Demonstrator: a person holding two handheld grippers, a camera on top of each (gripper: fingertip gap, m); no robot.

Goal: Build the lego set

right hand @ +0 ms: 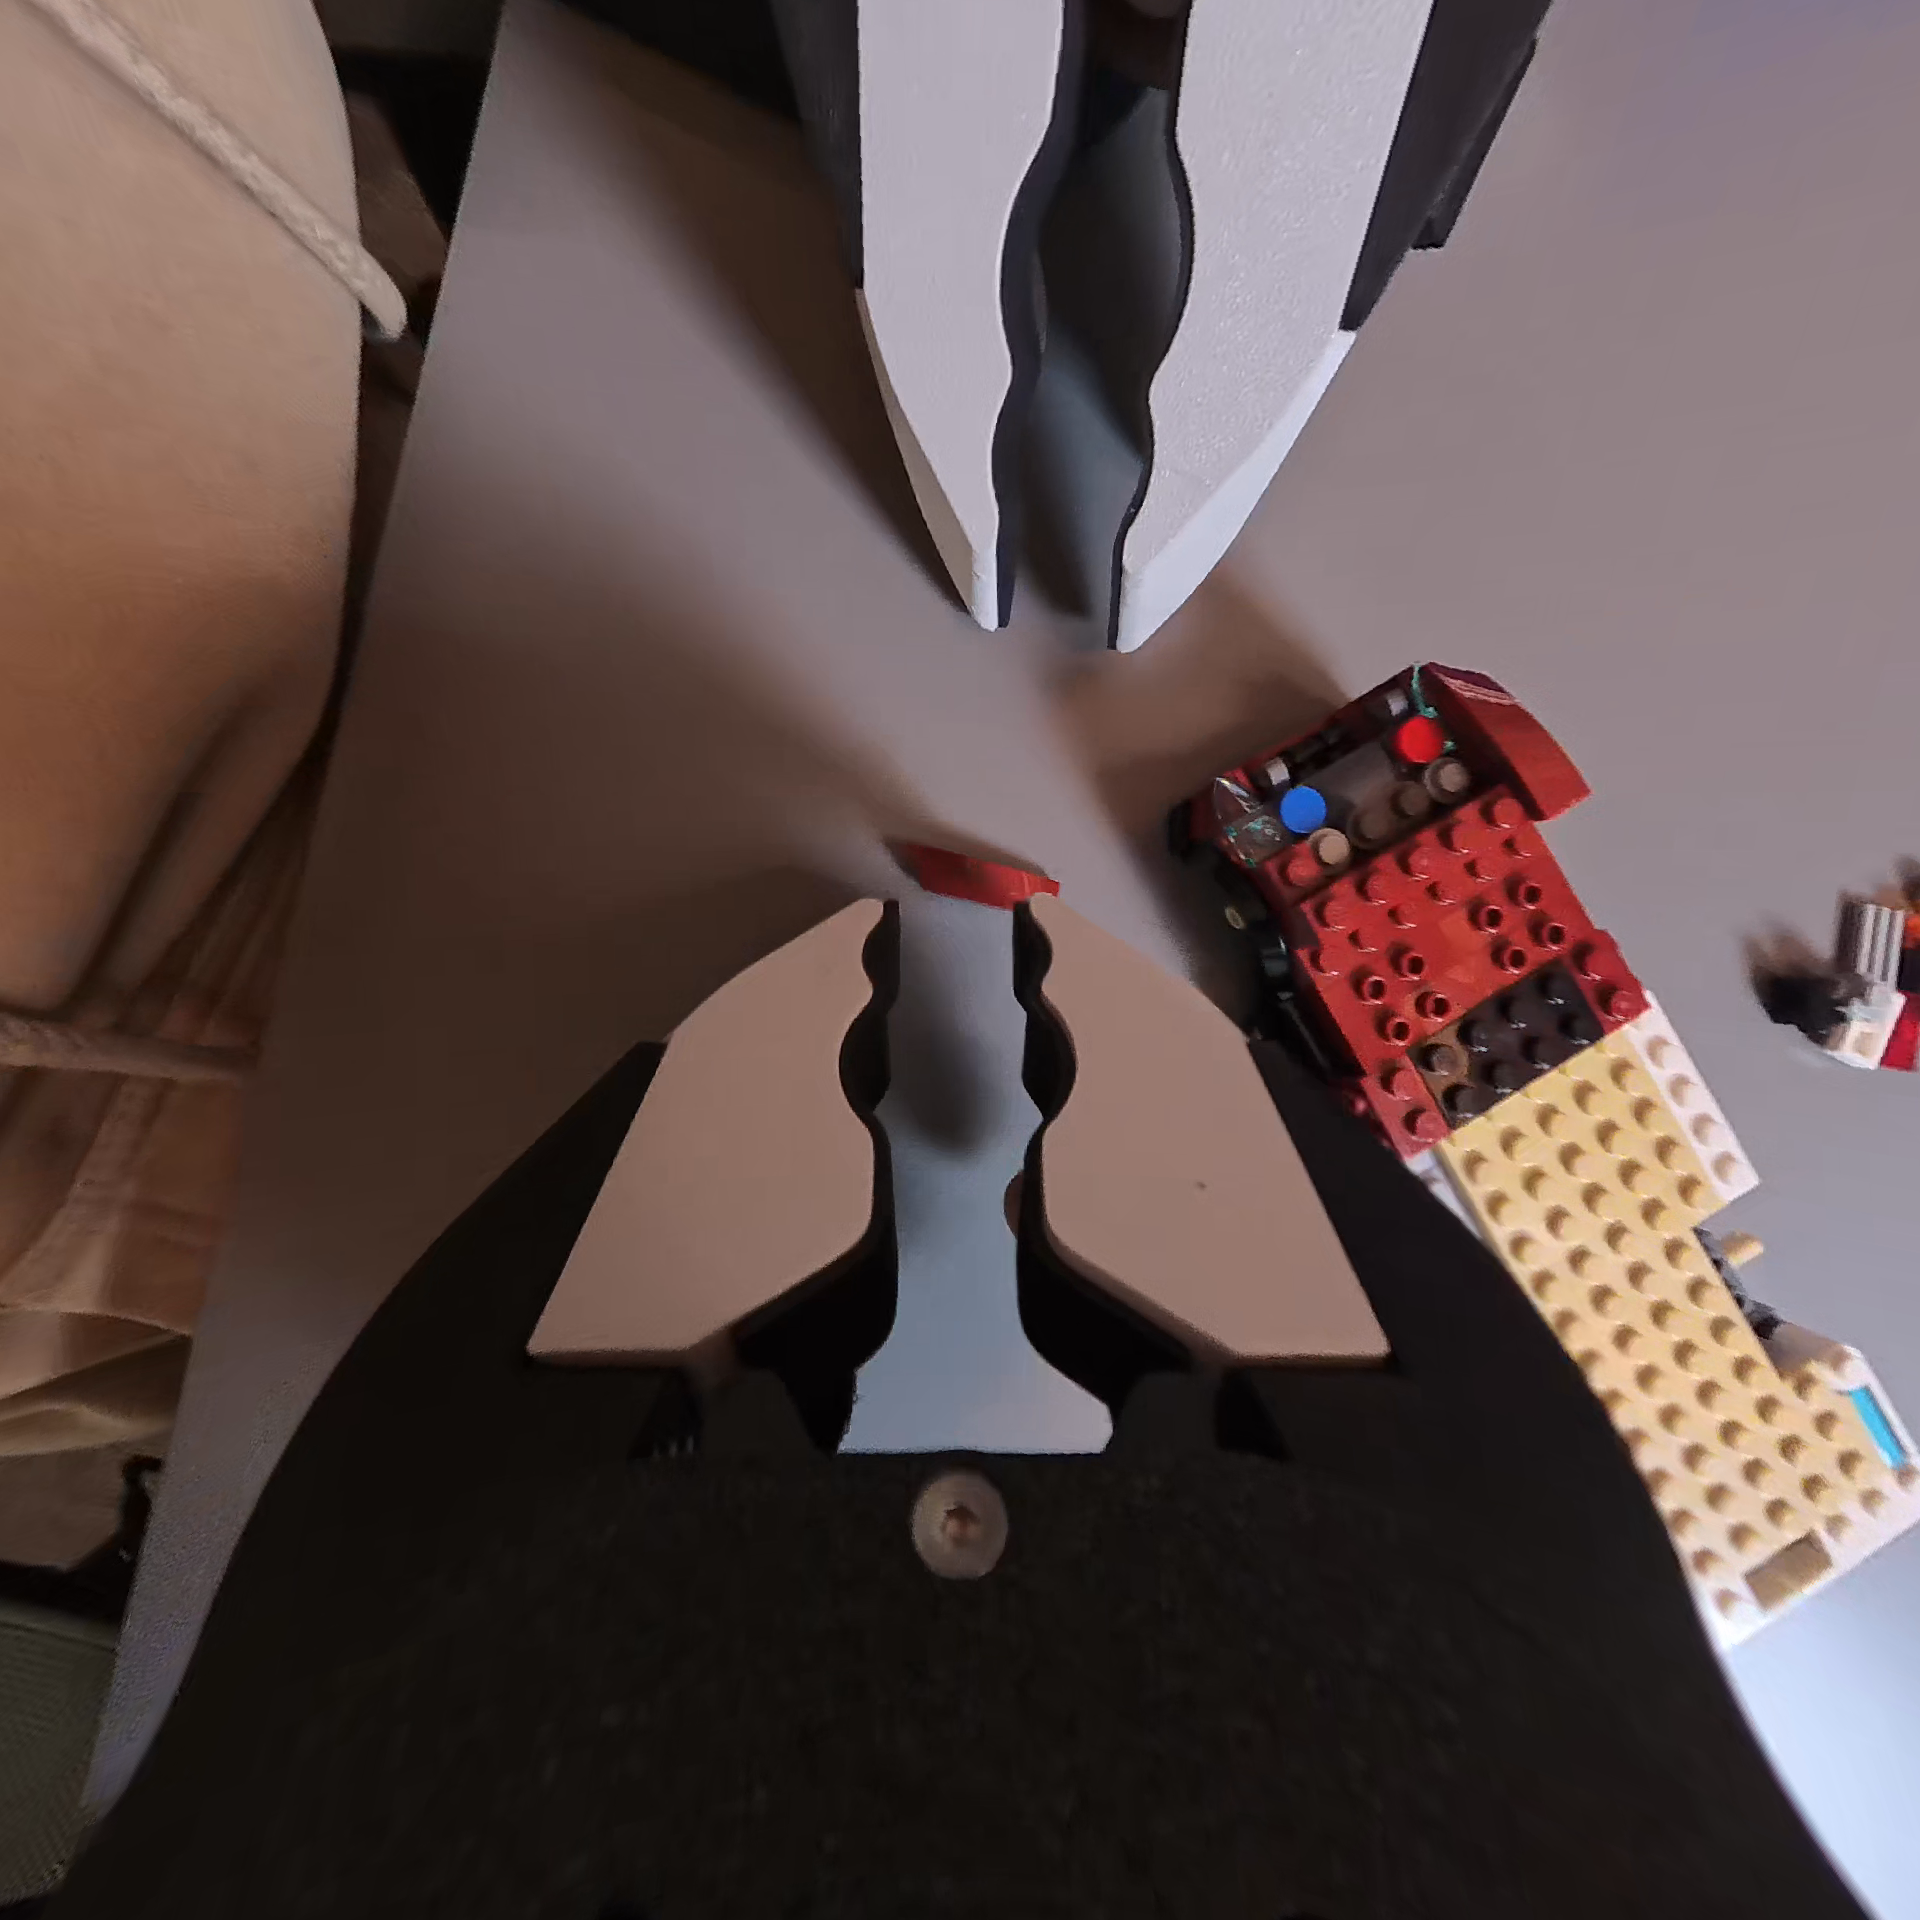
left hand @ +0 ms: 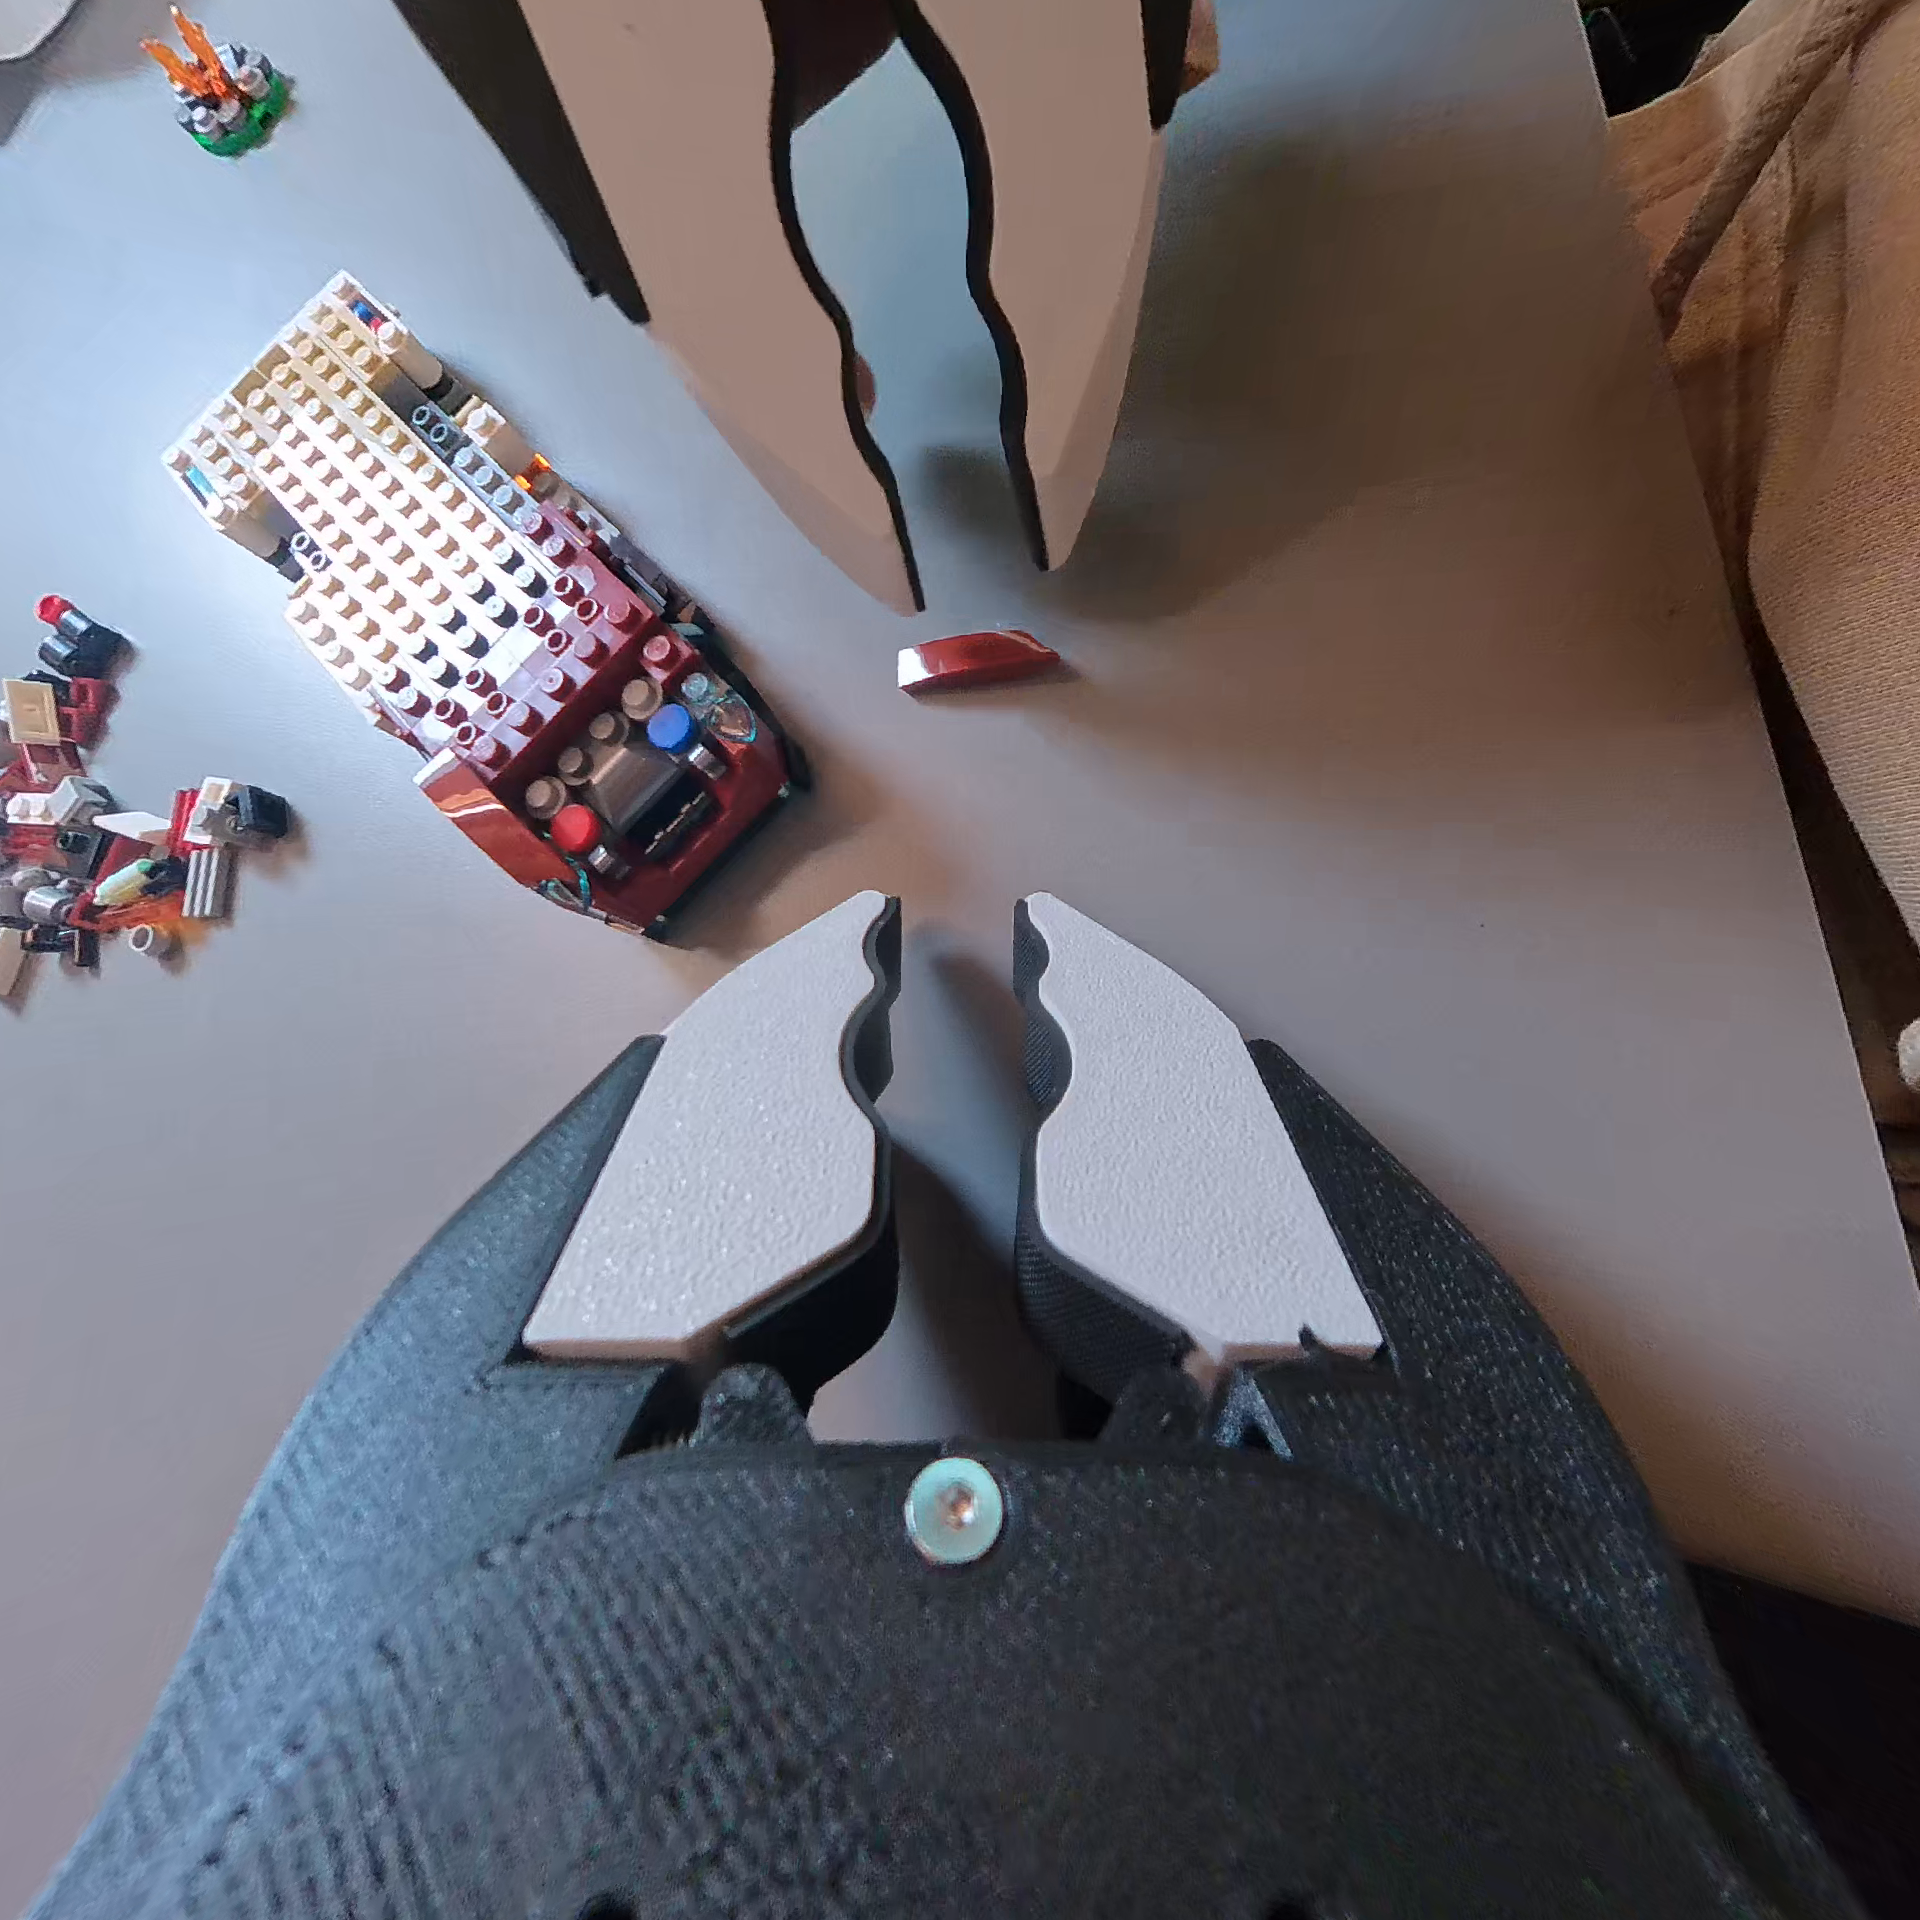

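Both hand-held grippers hang over the grey worktop [left hand: 1351,935] facing each other, and neither holds anything. The left hand-held gripper [left hand: 956,914] has its jaws a little apart with only bare worktop between them. The right hand-held gripper [right hand: 951,914] is likewise slightly parted and empty, its tips just short of a loose dark red curved brick [left hand: 977,660] that lies flat between the two grippers, near the worktop edge where a person in beige clothing [left hand: 1787,468] sits. Whether its tips touch the brick cannot be told.

A part-built brick model [left hand: 488,613], tan and white at one end and dark red at the other, lies just beside the left gripper's tips, with many studs uncovered. A heap of loose bricks [left hand: 94,821] sits farther in, and a small green-based assembly with orange flame pieces [left hand: 223,94] stands toward the far corner.
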